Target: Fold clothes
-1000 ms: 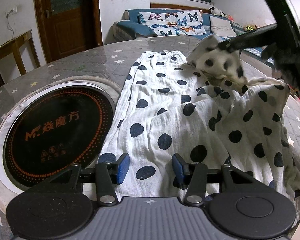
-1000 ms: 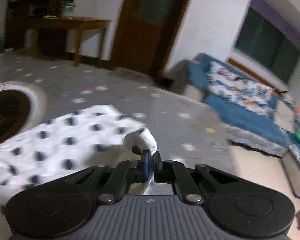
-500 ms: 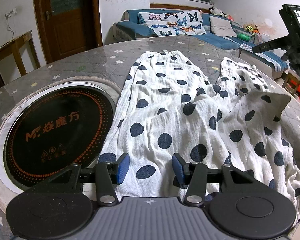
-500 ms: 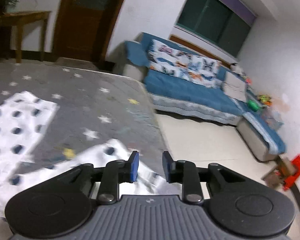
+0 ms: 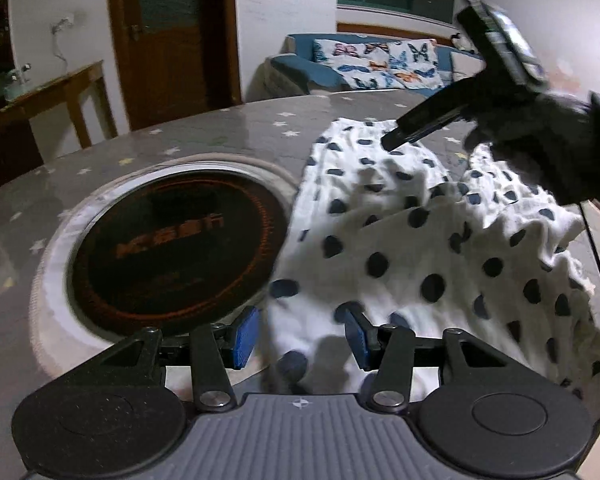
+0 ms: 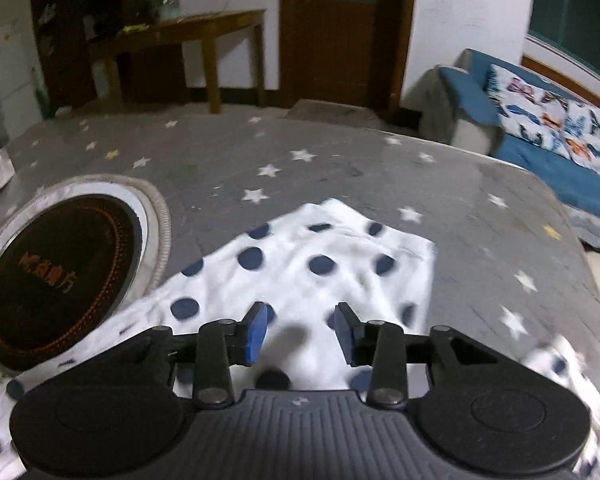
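Both grippers are held over the polka-dot garment (image 5: pixel 400 248), presumably so a fresh hold can be taken. Nothing is pinched: the left gripper (image 5: pixel 300 334) is spread above the near hem, the right gripper (image 6: pixel 300 330) is opening above the far end. Thin, crinkled white cotton is spread rumpled on the star-printed table (image 6: pixel 340 160), beside the glossy round hotplate (image 5: pixel 176 248).

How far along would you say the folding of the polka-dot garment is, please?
Early. The white polka-dot cotton garment lies spread but rumpled on the grey star-patterned table. Neither gripper holds it: the left gripper is open, and the right gripper's jaws are opening. Every fold remains.
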Motion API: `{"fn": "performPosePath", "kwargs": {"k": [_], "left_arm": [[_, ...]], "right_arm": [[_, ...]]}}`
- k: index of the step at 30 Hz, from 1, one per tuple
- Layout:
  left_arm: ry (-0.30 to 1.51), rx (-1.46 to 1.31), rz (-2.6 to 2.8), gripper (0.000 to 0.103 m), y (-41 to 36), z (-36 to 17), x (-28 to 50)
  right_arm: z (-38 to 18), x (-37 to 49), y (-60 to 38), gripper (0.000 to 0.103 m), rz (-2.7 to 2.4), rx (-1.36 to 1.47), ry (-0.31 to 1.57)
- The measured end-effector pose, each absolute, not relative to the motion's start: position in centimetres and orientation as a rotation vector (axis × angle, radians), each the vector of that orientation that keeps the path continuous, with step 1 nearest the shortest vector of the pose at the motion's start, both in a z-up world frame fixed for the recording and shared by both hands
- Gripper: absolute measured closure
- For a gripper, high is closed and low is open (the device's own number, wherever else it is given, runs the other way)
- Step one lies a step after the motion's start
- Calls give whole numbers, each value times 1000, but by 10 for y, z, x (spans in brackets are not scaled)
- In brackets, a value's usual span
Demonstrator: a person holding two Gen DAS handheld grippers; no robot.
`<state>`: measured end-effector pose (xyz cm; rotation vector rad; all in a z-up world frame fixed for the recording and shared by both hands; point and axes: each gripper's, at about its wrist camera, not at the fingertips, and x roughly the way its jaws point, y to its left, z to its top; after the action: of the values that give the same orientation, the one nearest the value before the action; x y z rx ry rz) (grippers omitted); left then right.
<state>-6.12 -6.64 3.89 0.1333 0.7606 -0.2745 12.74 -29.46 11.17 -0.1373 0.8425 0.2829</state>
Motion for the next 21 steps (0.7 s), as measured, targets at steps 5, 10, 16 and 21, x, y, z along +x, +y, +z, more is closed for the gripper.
{"fn": "performPosePath", "kwargs": {"k": [5, 10, 16, 21], "left_arm": [[781, 120, -275, 49, -57, 34, -73], [795, 94, -301, 51, -52, 31, -82], [798, 69, -349, 70, -51, 29, -85], [800, 46, -379, 94, -51, 24, -83]], "right_arm": [[110, 154, -283, 64, 286, -33, 860], [108, 186, -272, 64, 235, 27, 889], [95, 204, -257, 68, 105, 22, 933], [92, 211, -258, 97, 92, 83, 910]]}}
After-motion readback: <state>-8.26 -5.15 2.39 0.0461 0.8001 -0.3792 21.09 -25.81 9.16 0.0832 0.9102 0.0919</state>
